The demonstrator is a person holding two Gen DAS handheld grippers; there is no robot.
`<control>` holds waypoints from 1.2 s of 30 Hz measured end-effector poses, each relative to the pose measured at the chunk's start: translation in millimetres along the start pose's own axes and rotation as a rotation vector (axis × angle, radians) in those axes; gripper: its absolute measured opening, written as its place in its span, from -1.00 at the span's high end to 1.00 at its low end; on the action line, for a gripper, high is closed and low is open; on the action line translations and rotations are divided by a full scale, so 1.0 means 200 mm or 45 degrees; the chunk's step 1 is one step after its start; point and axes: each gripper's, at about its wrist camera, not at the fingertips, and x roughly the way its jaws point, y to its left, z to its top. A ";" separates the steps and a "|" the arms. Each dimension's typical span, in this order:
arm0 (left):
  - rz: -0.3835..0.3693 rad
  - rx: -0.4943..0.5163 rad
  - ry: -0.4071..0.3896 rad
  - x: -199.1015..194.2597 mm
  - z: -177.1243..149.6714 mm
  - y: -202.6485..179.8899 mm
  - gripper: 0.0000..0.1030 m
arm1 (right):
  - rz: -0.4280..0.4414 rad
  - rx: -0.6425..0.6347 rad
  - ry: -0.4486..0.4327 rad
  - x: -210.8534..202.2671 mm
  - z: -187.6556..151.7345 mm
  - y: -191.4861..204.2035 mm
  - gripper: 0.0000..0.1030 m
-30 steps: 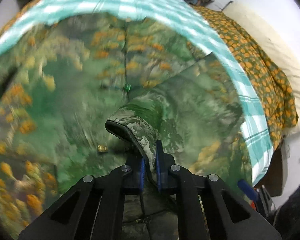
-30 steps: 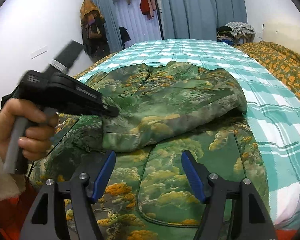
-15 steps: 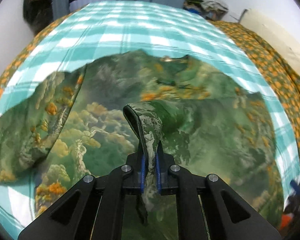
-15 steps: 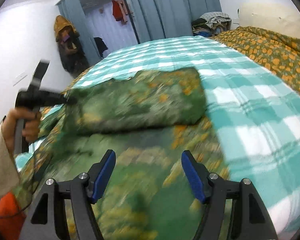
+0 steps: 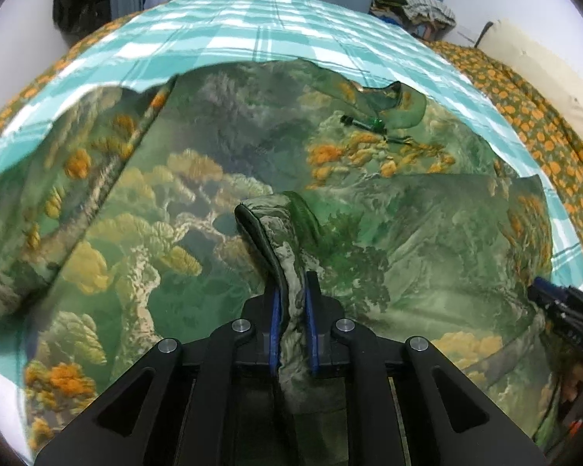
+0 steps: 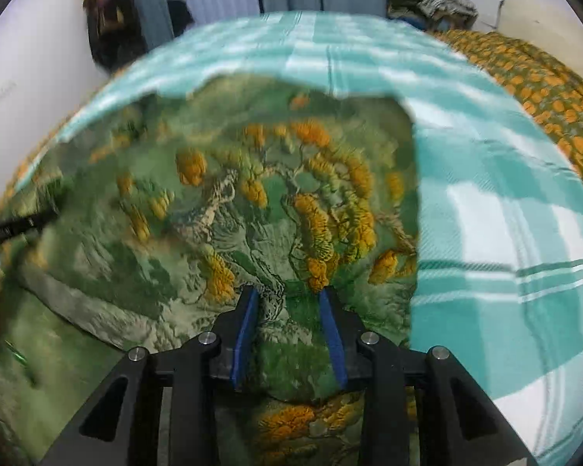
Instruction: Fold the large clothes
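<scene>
A large green jacket (image 5: 427, 240) printed with orange and yellow trees lies spread on the bed. My left gripper (image 5: 291, 303) is shut on the jacket's sleeve cuff (image 5: 272, 229), which stands up above the jacket body. In the right wrist view the folded sleeve part of the jacket (image 6: 276, 209) fills the middle, and my right gripper (image 6: 287, 303) has narrowed its jaws around a bulge of that fabric, with a gap still between the pads. The right gripper shows at the right edge of the left wrist view (image 5: 563, 310).
The bed has a teal-and-white checked sheet (image 5: 260, 31) and an orange-dotted quilt (image 5: 544, 116) on the right. A pile of clothes (image 6: 435, 4) lies at the far end. Blue curtains and hanging clothes (image 6: 105, 11) stand behind.
My left gripper has carried the cuff across over the jacket body. My right gripper has moved down onto the folded jacket and its jaws have narrowed around the fabric.
</scene>
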 end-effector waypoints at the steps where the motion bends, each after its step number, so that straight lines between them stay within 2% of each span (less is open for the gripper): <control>1: -0.008 -0.006 -0.003 0.00 0.00 0.01 0.77 | -0.008 -0.002 0.010 0.00 0.00 0.00 0.35; 4: -0.020 -0.007 -0.018 0.01 -0.02 0.02 0.74 | 0.001 -0.017 0.088 0.02 0.05 0.00 0.35; 7: -0.021 -0.004 -0.029 0.01 -0.04 0.02 0.74 | 0.028 -0.021 0.178 0.02 0.17 -0.02 0.35; 11: -0.027 -0.010 -0.037 0.02 -0.05 0.02 0.73 | -0.016 -0.003 0.047 -0.02 0.41 -0.06 0.35; 13: -0.024 -0.006 -0.043 0.02 -0.05 0.02 0.73 | -0.001 0.052 0.011 0.02 0.53 -0.09 0.35; 17: -0.011 0.008 -0.061 0.01 -0.06 0.02 0.73 | -0.021 0.113 -0.019 0.18 0.62 -0.11 0.35; 20: -0.008 0.014 -0.069 0.01 -0.07 0.02 0.72 | -0.030 0.135 0.032 0.33 0.57 -0.11 0.35; 22: -0.017 0.006 -0.068 0.02 -0.07 0.02 0.72 | -0.023 0.156 0.015 0.33 0.54 -0.11 0.35; 26: -0.034 -0.009 -0.069 0.02 -0.07 0.04 0.72 | 0.017 0.154 0.027 0.24 0.47 -0.11 0.35; 31: -0.010 0.009 -0.070 0.01 -0.07 0.02 0.72 | 0.076 0.084 0.029 0.08 0.21 -0.07 0.35; 36: 0.023 0.038 -0.062 0.02 -0.07 -0.01 0.72 | 0.063 0.082 0.026 -0.06 0.02 -0.03 0.35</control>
